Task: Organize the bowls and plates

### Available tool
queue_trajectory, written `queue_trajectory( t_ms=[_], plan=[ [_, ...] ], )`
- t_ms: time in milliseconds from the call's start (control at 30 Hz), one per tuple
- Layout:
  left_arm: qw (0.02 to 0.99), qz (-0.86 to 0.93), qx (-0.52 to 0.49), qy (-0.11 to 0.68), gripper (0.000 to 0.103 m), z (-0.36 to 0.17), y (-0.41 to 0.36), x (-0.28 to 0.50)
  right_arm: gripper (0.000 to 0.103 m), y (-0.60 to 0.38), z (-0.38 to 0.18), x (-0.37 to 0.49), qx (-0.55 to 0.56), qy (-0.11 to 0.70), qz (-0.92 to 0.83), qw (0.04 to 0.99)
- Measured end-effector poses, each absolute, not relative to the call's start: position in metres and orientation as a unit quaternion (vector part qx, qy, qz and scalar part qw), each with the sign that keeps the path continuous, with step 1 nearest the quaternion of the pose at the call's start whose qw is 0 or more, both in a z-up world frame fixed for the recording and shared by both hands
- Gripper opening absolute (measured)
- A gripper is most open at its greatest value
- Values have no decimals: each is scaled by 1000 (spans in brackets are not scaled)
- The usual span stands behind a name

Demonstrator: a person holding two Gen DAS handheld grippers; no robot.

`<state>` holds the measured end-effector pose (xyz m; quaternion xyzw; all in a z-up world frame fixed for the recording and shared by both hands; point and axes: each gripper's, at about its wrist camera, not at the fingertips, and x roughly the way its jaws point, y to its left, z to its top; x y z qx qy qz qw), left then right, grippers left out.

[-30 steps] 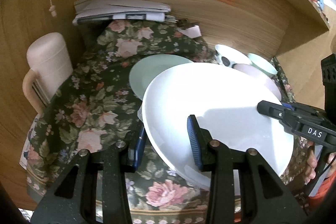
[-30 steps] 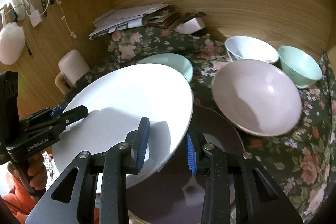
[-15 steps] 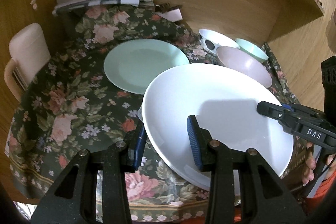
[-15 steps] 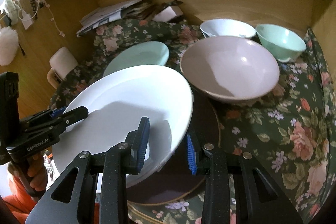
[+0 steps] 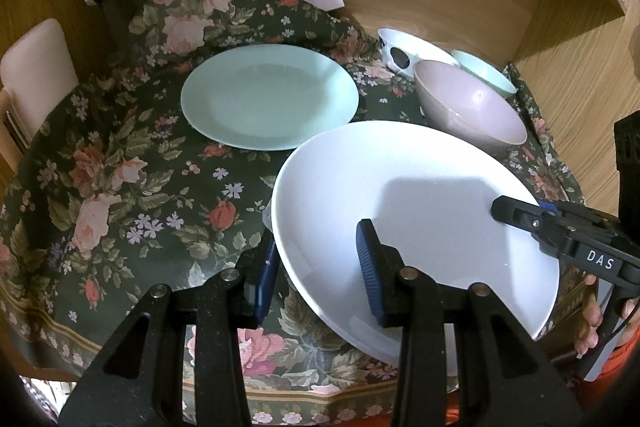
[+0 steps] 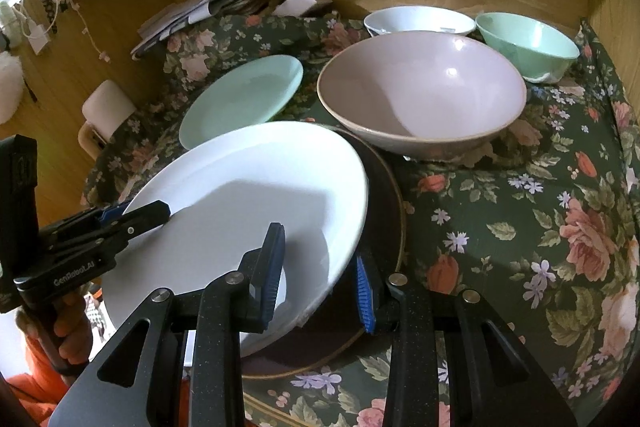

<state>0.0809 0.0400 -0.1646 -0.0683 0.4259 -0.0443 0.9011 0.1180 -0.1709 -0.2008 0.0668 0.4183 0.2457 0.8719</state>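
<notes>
Grippers [image 5: 316,277] [image 6: 320,277] astride white plate [image 5: 416,211] rim

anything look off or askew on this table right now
Nothing spilled or visibly broken. The one odd thing is the white plate: it sits tilted, gripped at opposite rims by the left gripper and right gripper, partly over a dark plate. The floral tablecloth is bunched at the back.

Floral tablecloth [image 5: 120,163] bears mint plate [image 5: 270,97], pink bowl [image 6: 420,87], dark plate [image 6: 384,211].
</notes>
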Motion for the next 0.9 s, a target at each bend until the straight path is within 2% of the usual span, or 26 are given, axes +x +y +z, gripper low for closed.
queue_trajectory(
  t_ms=[900],
  plan=[
    [893,-50,-68,442,38,-179,31,89,29,-179,-204,114,64,435,240,866]
  ],
)
